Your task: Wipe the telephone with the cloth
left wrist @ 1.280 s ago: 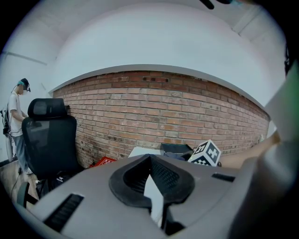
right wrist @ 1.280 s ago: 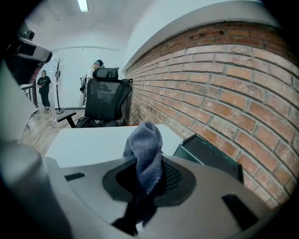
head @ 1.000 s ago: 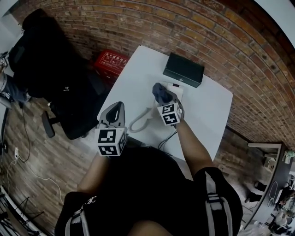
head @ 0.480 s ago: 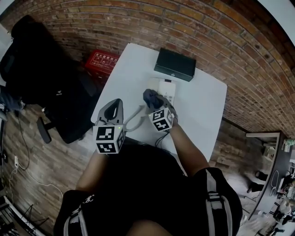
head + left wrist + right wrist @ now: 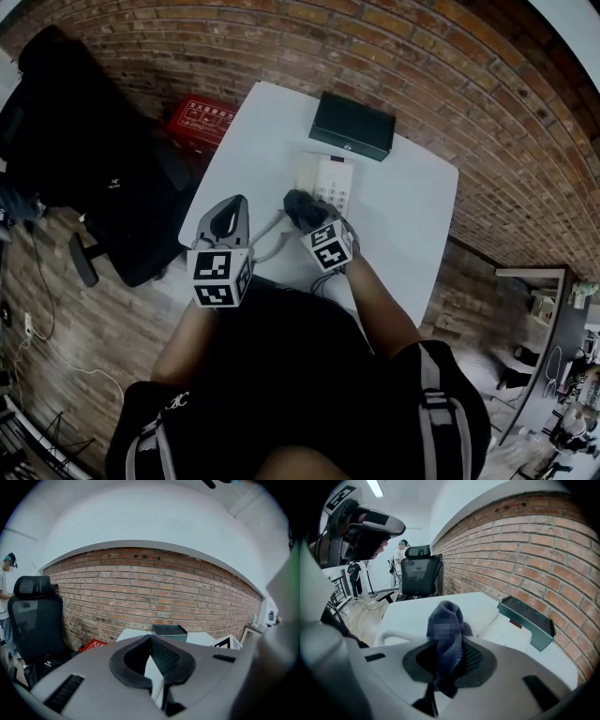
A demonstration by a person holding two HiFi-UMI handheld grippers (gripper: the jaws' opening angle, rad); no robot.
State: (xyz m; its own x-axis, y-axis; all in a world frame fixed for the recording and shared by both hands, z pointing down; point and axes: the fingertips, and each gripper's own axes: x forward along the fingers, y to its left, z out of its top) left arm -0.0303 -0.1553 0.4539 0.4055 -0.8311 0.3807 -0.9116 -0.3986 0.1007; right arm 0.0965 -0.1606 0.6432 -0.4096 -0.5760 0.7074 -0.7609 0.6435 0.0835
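Note:
A white telephone (image 5: 327, 178) with a keypad sits on the white table (image 5: 412, 202), its coiled cord (image 5: 272, 242) trailing to the near left. My right gripper (image 5: 302, 208) is shut on a dark blue cloth (image 5: 300, 204), held at the phone's near left corner. In the right gripper view the cloth (image 5: 446, 630) bunches up between the jaws, with the telephone (image 5: 499, 625) just beyond and the cord (image 5: 391, 637) at the left. My left gripper (image 5: 226, 220) hovers at the table's near left edge, jaws closed on nothing; the left gripper (image 5: 151, 656) points at the brick wall.
A dark green box (image 5: 352, 127) lies at the table's far edge against the brick wall (image 5: 450, 75). A black office chair (image 5: 84, 141) and a red crate (image 5: 200, 119) stand on the floor at the left. People stand far off in the right gripper view.
The right gripper with the cloth has drawn back toward me, from over the phone's body to its near left corner. The left gripper has hardly moved.

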